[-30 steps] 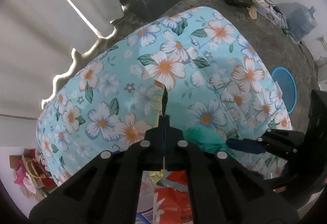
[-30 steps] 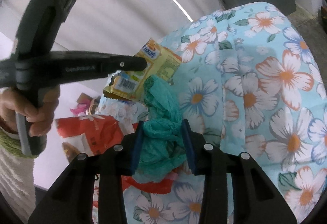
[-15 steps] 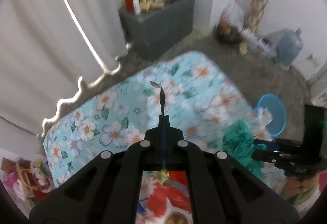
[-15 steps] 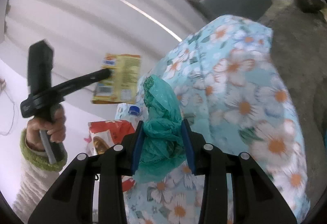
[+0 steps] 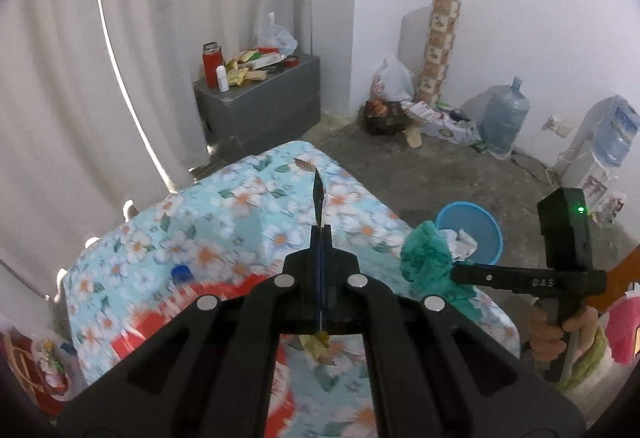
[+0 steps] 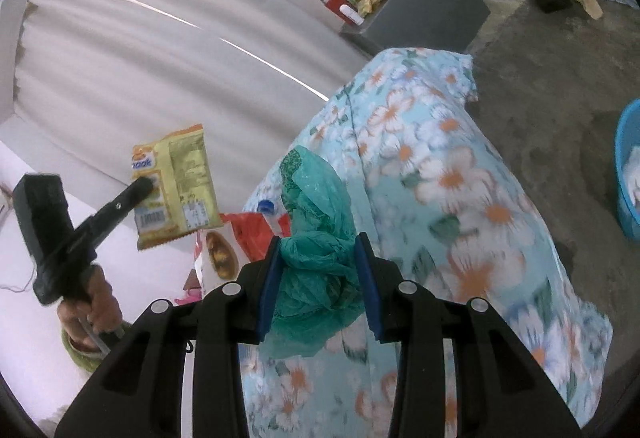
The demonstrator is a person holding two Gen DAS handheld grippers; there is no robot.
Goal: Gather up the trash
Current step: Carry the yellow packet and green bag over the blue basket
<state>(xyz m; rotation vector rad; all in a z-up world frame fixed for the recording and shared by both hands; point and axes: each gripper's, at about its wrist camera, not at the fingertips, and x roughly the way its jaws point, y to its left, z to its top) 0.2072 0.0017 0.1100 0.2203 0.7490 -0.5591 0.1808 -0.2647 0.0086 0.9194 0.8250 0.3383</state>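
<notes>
Two pieces of trash: one clamped in each gripper, both held up in the air above the bed.
Yellow wrapper (image 6: 176, 182): a flat snack packet with a barcode, pinched at its edge; from the left wrist view it shows only edge-on as a thin dark sliver.
Left gripper (image 5: 320, 238): jaws pressed fully together on the yellow wrapper.
Green plastic bag (image 6: 316, 270): crumpled, bulging above and below the blue pads.
Right gripper (image 6: 318, 278): jaws part-way apart, squeezing the green plastic bag between them.
Hands: each grips a black handle; a green cuff (image 5: 584, 362) shows at the right wrist.
Bed (image 6: 460, 174): turquoise cover with white and orange flowers; a red packet (image 6: 248, 230) and a blue bottle cap (image 5: 181, 272) lie on it.
Blue basin (image 5: 486, 234): on the grey floor beside the bed, white crumpled paper inside.
Far side: grey box (image 5: 260, 110) with clutter, white curtain (image 5: 80, 78).
</notes>
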